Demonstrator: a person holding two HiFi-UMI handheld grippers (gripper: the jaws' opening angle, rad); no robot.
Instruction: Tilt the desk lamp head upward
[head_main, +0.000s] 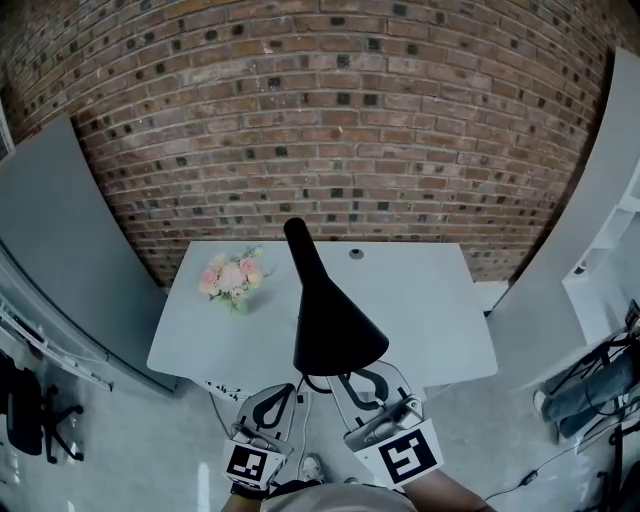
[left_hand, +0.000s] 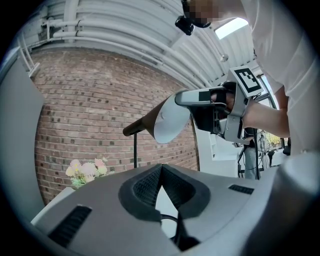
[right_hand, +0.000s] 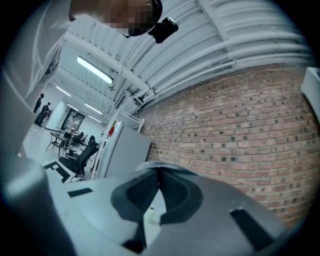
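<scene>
The black cone-shaped desk lamp head (head_main: 325, 310) hangs over the near part of the white table (head_main: 430, 300), its wide rim toward me. My right gripper (head_main: 350, 378) sits at that rim. In the left gripper view the same right gripper (left_hand: 200, 97) reaches onto the edge of the lamp head (left_hand: 167, 120), whose white inside faces the camera. In the right gripper view the jaws (right_hand: 159, 171) meet on a thin pale rim edge (right_hand: 145, 164). My left gripper (head_main: 288, 392) (left_hand: 161, 169) hangs lower left of the lamp, shut and holding nothing.
A small pot of pink flowers (head_main: 232, 278) (left_hand: 85, 170) stands on the table's left side. A brick wall (head_main: 330, 120) backs the table, with grey partitions on both sides. A thin lamp pole (left_hand: 135, 150) rises behind. An office chair (head_main: 30, 420) stands far left.
</scene>
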